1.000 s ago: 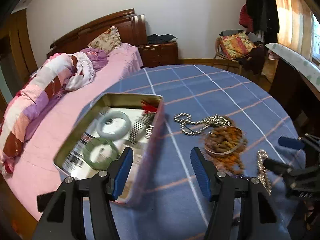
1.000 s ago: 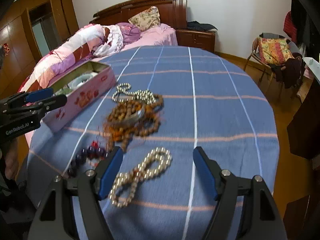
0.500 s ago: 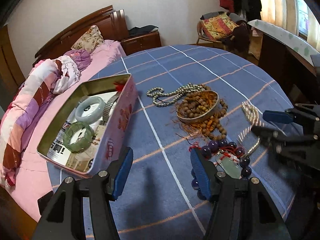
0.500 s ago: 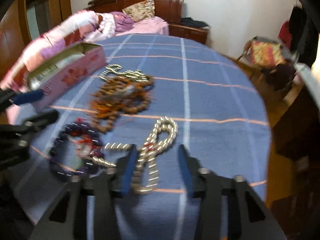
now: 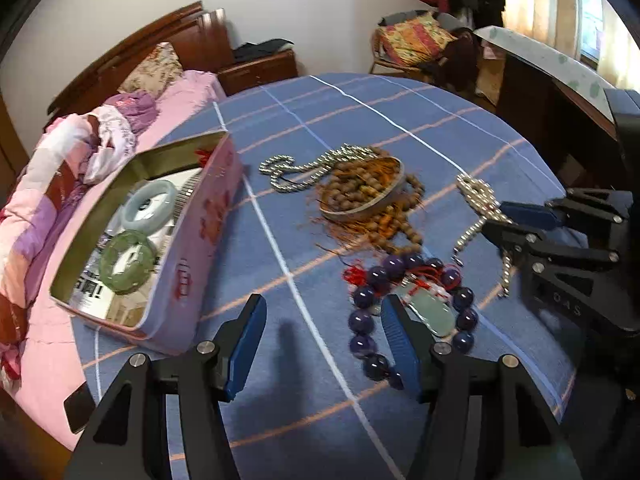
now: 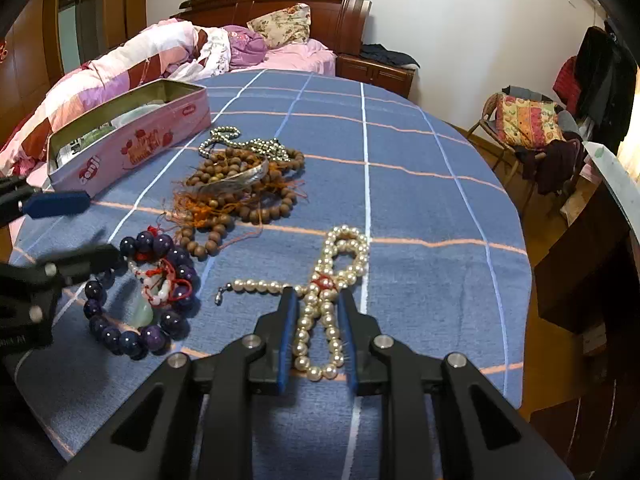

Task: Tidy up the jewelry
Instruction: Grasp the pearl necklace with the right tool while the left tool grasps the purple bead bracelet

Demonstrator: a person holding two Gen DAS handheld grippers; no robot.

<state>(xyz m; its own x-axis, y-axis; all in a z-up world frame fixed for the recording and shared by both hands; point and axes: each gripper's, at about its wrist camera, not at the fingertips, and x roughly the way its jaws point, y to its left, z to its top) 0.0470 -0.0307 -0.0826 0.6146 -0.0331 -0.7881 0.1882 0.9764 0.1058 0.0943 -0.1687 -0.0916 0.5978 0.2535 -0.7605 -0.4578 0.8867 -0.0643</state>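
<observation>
Daylight from the right-hand window, soft shadows, fisheye-bent dark corners, slight motion blur.

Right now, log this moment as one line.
right gripper: closing on pearl necklace | left gripper: open, empty | pink tin: open, holds bangles

Surface: round table under blue checked cloth (image 6: 420, 184) | on it: pink metal tin (image 6: 132, 144), brown wooden beads (image 6: 240, 184), purple bead bracelet (image 6: 140, 292), white pearl necklace (image 6: 332, 276), silver bead chain (image 5: 304, 166)

Looped pearl necklace (image 6: 328, 280) lies on blue tablecloth (image 6: 420, 208).
</observation>
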